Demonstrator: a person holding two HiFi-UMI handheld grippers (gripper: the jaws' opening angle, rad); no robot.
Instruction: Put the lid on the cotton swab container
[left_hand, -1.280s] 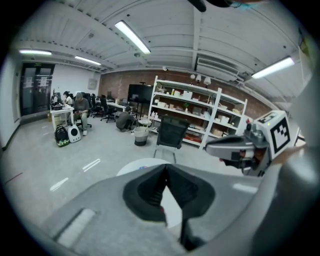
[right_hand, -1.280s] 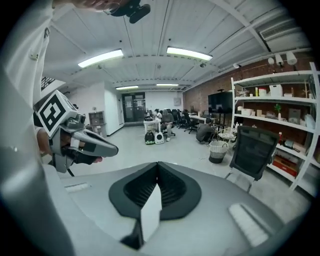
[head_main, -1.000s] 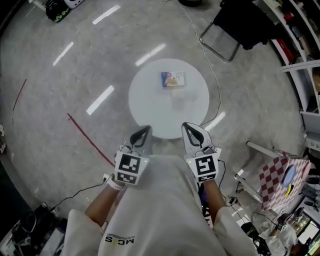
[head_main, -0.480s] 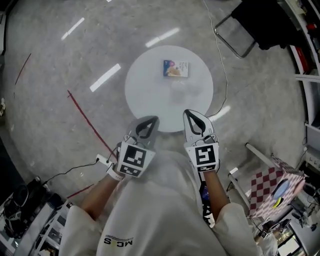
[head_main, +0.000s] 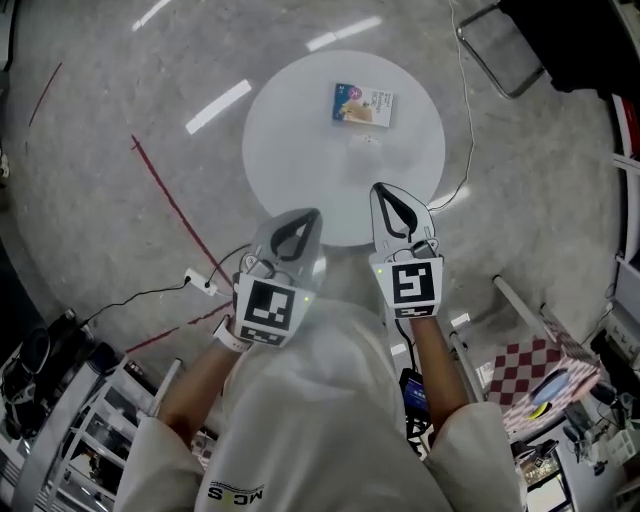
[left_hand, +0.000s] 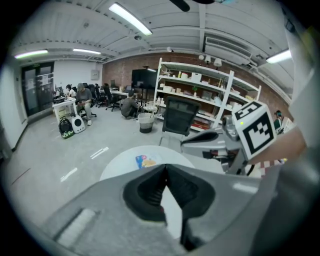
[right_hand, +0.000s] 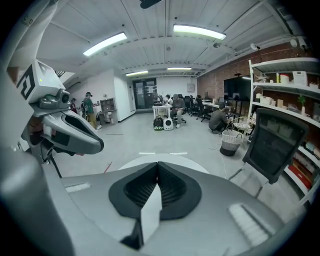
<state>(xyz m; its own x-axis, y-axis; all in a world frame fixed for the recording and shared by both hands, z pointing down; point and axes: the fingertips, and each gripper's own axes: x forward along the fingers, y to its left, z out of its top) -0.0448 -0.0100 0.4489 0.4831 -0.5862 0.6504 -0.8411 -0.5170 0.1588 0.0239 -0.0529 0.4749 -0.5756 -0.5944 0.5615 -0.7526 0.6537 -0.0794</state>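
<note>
A small colourful box (head_main: 364, 103) lies on the far part of a round white table (head_main: 290, 120); it also shows in the left gripper view as the box (left_hand: 144, 161). Just in front of it is a faint clear item (head_main: 367, 141), too small to identify. My left gripper (head_main: 311, 214) hovers at the table's near edge, shut and holding nothing. The right gripper (head_main: 381, 188) is beside it over the near rim, also shut and empty. Seen along their own jaws, the left gripper (left_hand: 165, 166) and the right gripper (right_hand: 158, 163) have tips that meet.
A black folding chair (head_main: 505, 45) stands beyond the table at the right, with a white cable (head_main: 463, 120) running past it. A red line (head_main: 170, 205) crosses the floor at the left. A checked cloth (head_main: 528, 366) and clutter lie at the lower right. Shelves (left_hand: 200, 95) and seated people (left_hand: 82, 97) are far off.
Both grippers have come forward from in front of the table to its near edge, and the table now sits higher in the head view. Both stay shut.
</note>
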